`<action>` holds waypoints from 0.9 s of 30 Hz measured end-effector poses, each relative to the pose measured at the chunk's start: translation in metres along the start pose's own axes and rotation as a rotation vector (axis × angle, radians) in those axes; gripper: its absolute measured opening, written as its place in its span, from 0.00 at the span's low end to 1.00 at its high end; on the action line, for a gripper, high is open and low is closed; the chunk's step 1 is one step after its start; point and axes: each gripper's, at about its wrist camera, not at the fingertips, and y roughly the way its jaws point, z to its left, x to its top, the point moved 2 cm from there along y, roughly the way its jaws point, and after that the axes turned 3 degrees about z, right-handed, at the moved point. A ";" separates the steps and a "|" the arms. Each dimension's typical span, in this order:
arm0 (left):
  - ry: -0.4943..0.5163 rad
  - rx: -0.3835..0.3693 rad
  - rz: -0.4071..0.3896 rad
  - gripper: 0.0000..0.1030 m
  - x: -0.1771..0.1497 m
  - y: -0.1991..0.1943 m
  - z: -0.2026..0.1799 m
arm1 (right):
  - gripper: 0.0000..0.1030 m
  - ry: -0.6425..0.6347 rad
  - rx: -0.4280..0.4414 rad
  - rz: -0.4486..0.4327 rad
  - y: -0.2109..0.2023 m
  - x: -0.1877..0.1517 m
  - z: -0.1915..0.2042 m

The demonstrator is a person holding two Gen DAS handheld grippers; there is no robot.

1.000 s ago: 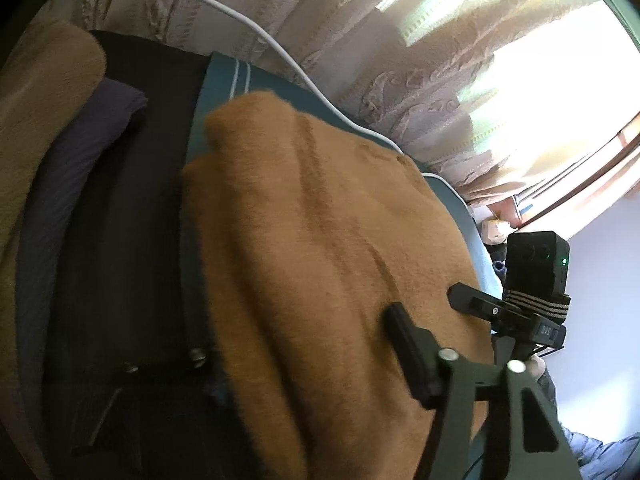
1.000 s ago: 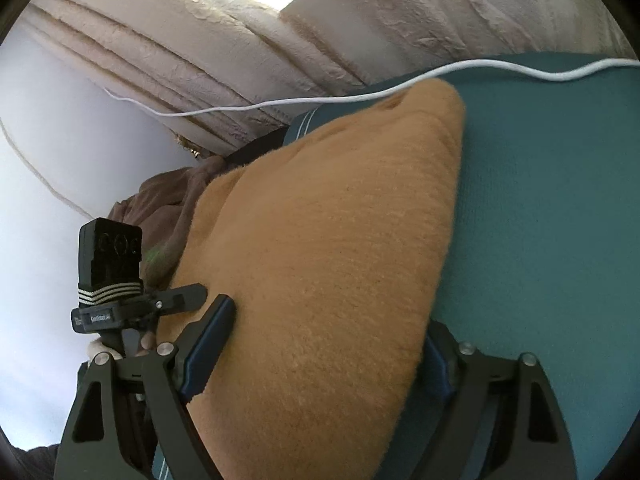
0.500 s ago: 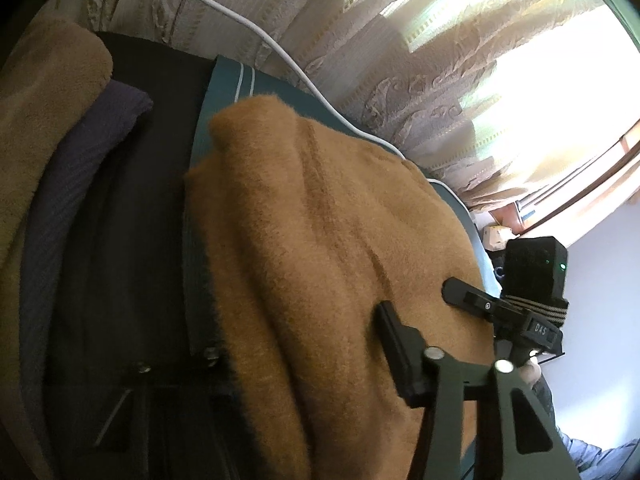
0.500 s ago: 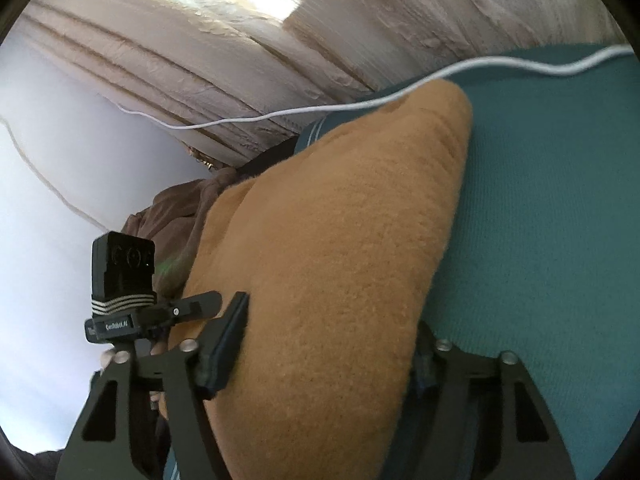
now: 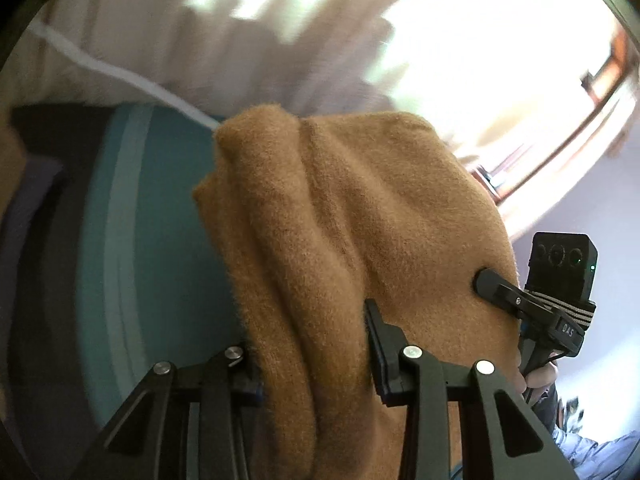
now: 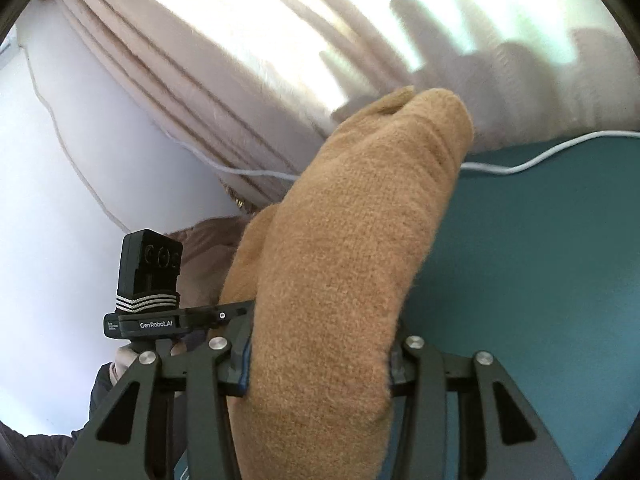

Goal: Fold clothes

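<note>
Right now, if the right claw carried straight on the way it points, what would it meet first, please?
The right claw is already shut on the brown sweater, which fills its path. Beyond that fold, probably the curtain, though depth is unclear.

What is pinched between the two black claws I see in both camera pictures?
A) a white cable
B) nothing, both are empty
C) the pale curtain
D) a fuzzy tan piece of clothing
D: the fuzzy tan garment fills the gap between the fingers of the left gripper and of the right gripper, while the white cable lies apart on the teal surface.
</note>
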 end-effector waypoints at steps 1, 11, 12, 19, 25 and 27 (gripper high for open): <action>0.023 -0.015 0.009 0.38 0.000 0.007 -0.017 | 0.47 0.005 -0.010 -0.015 -0.014 -0.003 -0.003; 0.253 -0.213 0.138 0.38 -0.010 0.107 -0.196 | 0.47 0.115 -0.243 -0.238 -0.217 -0.074 -0.049; 0.273 -0.238 0.155 0.38 -0.012 0.119 -0.215 | 0.47 0.126 -0.266 -0.260 -0.237 -0.081 -0.054; 0.382 -0.382 0.291 0.38 -0.033 0.214 -0.343 | 0.47 0.220 -0.429 -0.405 -0.371 -0.133 -0.088; 0.435 -0.445 0.389 0.38 -0.048 0.283 -0.421 | 0.47 0.321 -0.541 -0.499 -0.445 -0.176 -0.120; 0.459 -0.446 0.418 0.38 -0.057 0.303 -0.444 | 0.47 0.361 -0.564 -0.527 -0.461 -0.190 -0.130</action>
